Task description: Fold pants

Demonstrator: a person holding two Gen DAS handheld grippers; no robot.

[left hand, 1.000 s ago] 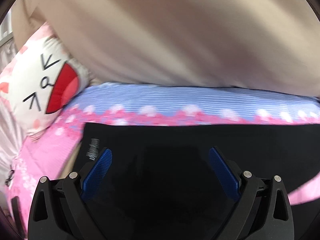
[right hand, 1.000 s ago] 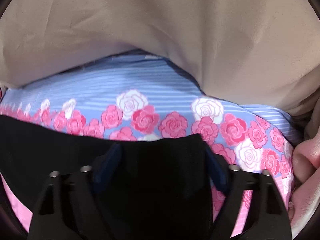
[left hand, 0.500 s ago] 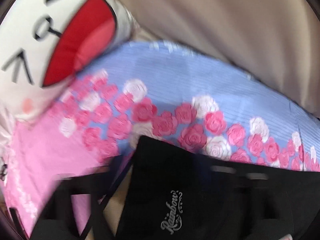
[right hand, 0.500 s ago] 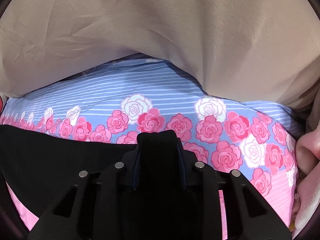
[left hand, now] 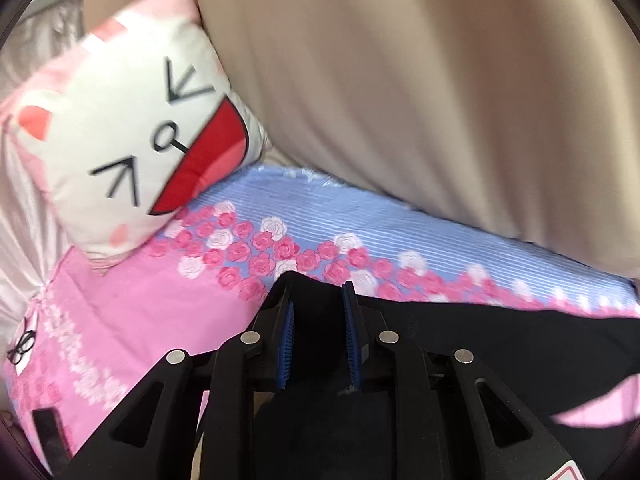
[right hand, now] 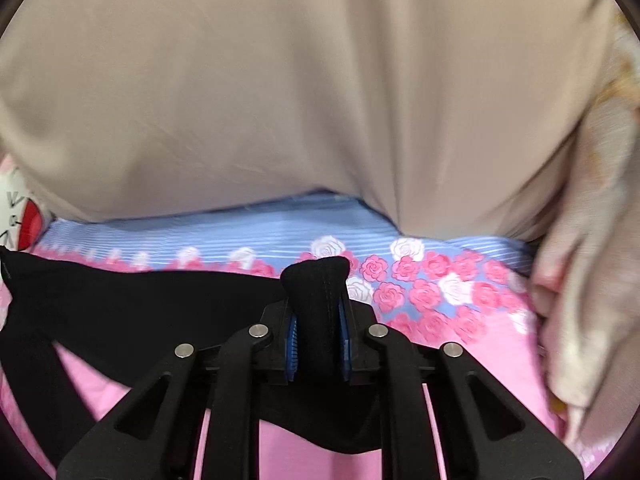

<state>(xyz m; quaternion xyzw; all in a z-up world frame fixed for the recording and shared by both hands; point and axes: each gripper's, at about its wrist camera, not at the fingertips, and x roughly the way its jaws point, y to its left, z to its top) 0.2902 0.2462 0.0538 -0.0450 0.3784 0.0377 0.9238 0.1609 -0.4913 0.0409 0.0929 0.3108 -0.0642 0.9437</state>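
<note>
I see the soft black cloth pants (left hand: 500, 336) spread across a bed sheet – pink with roses, blue stripes farther back. One end is bunched up and pinched between the blue pads of my left gripper (left hand: 318, 312). The other end pokes up as a small black lump with stitching between the pads of my right gripper (right hand: 316, 320). Between the two ends the pants (right hand: 140, 304) stretch out in a long dark band – part of it lifted off the sheet.
</note>
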